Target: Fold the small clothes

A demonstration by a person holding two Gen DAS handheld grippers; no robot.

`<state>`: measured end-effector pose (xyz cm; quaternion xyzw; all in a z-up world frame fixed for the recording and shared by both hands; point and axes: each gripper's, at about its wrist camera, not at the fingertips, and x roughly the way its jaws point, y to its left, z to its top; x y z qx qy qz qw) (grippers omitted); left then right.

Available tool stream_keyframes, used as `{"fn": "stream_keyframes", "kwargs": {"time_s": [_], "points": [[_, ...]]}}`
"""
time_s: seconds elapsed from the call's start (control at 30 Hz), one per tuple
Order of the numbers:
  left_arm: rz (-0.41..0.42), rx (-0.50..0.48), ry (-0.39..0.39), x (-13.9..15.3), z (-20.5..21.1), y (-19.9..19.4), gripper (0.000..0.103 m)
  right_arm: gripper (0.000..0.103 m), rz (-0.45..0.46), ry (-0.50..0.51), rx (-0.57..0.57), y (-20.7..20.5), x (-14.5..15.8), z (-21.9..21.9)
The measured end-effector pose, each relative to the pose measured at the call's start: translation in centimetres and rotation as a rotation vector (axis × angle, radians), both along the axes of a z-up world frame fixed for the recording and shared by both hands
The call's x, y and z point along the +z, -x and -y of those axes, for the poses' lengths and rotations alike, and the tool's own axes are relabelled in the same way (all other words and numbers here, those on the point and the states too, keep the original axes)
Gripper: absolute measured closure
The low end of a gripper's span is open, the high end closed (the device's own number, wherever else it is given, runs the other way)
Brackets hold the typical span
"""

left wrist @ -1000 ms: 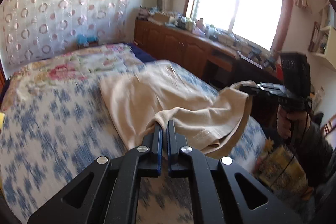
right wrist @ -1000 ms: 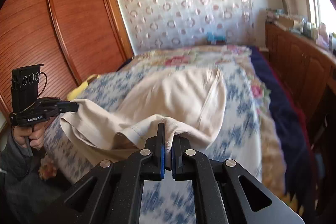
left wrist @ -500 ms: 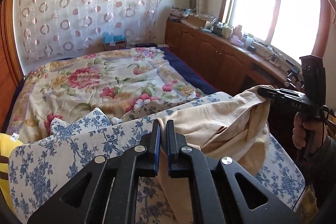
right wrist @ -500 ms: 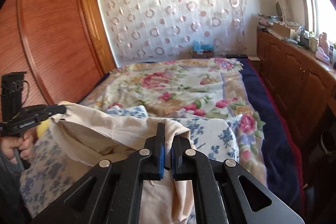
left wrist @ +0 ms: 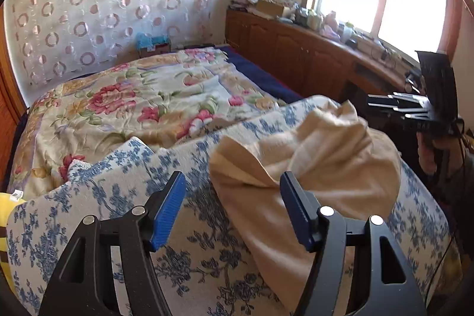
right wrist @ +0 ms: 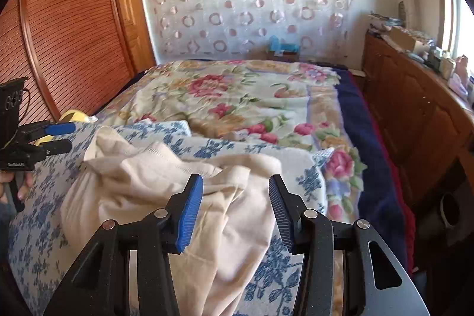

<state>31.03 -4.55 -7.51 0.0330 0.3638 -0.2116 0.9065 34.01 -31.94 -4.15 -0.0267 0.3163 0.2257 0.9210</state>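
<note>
Opening our left gripper [left wrist: 232, 206] and right gripper [right wrist: 235, 208] together, we hold nothing: the jaws of both are spreading and the blue pads [left wrist: 168, 209] press on no cloth. Our cream garment [left wrist: 320, 165] lies crumpled on the blue-flowered sheet [left wrist: 183, 265] at the near end of the bed, bunched up in soft folds. One corner of it sits between the left fingers, touching neither pad that we can see, and its near edge runs under the gap of the right ones. Beyond lies the rose-patterned quilt [right wrist: 251, 96].
</note>
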Motion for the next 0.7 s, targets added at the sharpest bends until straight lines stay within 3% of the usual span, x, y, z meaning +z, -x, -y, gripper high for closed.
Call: {"fn": "stream_keyframes", "kwargs": {"time_s": [0.13, 0.3, 0.37, 0.43, 0.5, 0.6, 0.63, 0.7], "points": [[-0.045, -0.013, -0.031, -1.8, 0.8, -1.3, 0.036, 0.049, -0.042, 0.052, -0.021, -2.6, -1.1, -0.1], [-0.094, 0.010, -0.028, -3.1, 0.8, -3.4, 0.036, 0.052, -0.116, -0.013, 0.015, -5.8, -1.3, -0.4], [-0.101, 0.031, -0.029, -3.3, 0.6, -4.2, 0.036, 0.085, -0.143, -0.062, 0.075, -5.6, -1.5, -0.3], [-0.101, 0.055, -0.017, -3.3, 0.3, -5.0, 0.036, 0.100, -0.147, -0.086, 0.127, -6.0, -1.7, -0.2], [-0.091, 0.089, -0.012, -3.2, 0.0, -5.6, 0.036, 0.100, -0.098, -0.092, 0.123, -5.9, -1.3, 0.2], [-0.046, 0.179, -0.044, -2.9, -0.9, -6.2, 0.036, 0.100, -0.032, -0.107, -0.074, -6.3, -0.7, 2.6], [-0.041, 0.192, -0.046, -2.9, -1.0, -6.2, 0.036, 0.100, -0.032, -0.108, -0.123, -6.3, -0.7, 3.1], [-0.053, 0.186, -0.034, -3.0, -1.3, -6.1, 0.036, 0.100, -0.062, -0.102, -0.116, -6.4, -0.9, 3.2]]}}
